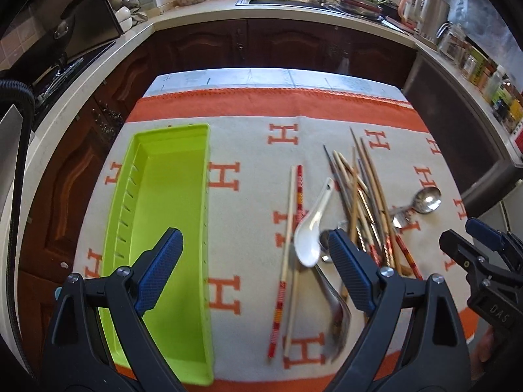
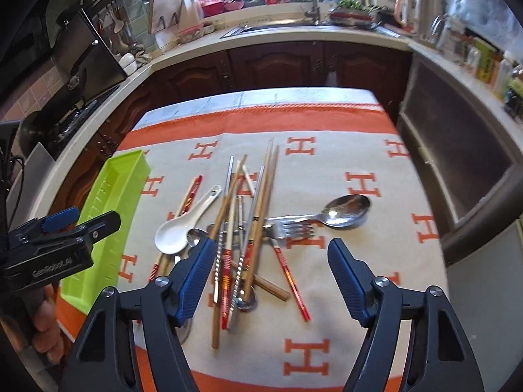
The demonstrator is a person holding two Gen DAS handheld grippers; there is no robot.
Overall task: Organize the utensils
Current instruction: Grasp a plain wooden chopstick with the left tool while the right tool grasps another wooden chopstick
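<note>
Item: chopsticks point(image 2: 258, 215), light, stiff, slippery, lying tangled with white spoon point(image 2: 176, 232); take hold mid-shaft. Right tool point(image 2: 271, 254) hovering part-open, empty; left tool point(image 1: 255, 245) gaping wide, empty.

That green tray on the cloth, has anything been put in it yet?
No. In the left wrist view the green tray shows only its bare floor, while the chopsticks and white spoon lie on the cloth beside it.
</note>
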